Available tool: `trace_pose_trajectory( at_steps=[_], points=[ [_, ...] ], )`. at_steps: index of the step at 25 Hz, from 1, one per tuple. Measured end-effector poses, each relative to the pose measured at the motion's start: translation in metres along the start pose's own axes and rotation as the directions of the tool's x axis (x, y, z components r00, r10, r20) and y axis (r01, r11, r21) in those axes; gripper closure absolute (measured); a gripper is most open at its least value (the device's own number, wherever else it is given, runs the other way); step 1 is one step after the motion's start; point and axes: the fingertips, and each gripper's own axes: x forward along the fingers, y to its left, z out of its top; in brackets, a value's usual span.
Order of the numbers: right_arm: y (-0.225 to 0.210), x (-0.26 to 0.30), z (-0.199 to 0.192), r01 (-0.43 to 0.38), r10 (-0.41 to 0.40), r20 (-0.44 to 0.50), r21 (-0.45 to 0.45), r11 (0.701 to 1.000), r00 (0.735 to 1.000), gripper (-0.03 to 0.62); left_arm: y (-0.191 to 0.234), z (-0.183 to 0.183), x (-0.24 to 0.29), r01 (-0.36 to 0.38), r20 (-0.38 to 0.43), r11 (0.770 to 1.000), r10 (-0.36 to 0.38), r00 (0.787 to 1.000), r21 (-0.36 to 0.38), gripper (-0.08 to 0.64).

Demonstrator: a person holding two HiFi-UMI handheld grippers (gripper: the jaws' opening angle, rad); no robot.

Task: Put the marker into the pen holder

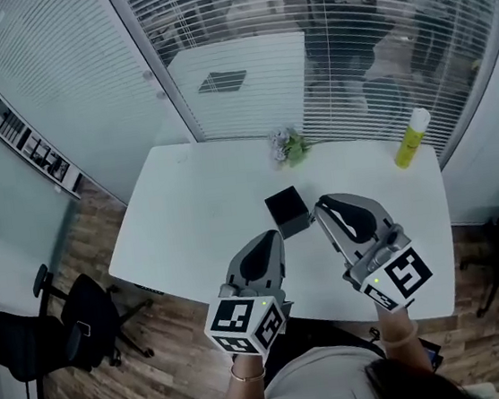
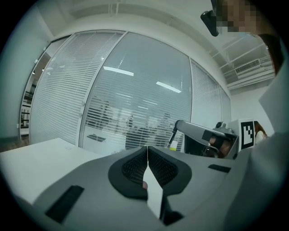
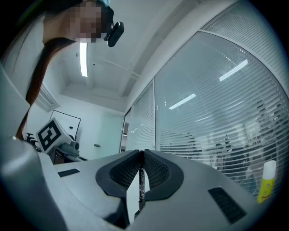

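Marker (image 3: 141, 182) clamped in right hand-held gripper (image 1: 320, 202), poised beside holder (image 1: 287, 209) near tabletop (image 1: 188, 211) centre, ready to drop; left hand-held gripper (image 1: 277, 233) closed, idle.

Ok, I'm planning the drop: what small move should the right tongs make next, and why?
Probably ease the right tongs a little to the person's left, over the black pen holder. They are shut on the marker, and in the head view their tips sit beside the holder's right edge, not above its opening.
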Motion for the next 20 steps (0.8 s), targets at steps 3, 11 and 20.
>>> trace_pose_trajectory(
  at_steps=[3,11,20],
  points=[
    [-0.002,0.009,-0.008,0.017,-0.017,-0.008,0.005,1.000,1.000,0.534,0.008,0.002,0.006,0.020,-0.006,1.000,-0.020,1.000,0.001,0.537],
    [-0.014,0.038,-0.024,0.067,-0.066,-0.032,0.017,0.998,0.997,0.534,0.030,0.009,0.026,0.075,-0.028,0.997,-0.075,0.997,0.007,0.537],
    [-0.027,0.062,-0.052,0.112,-0.109,-0.066,0.040,0.993,0.992,0.534,0.047,0.011,0.042,0.121,-0.039,0.993,-0.120,0.992,0.007,0.537]
  ],
)
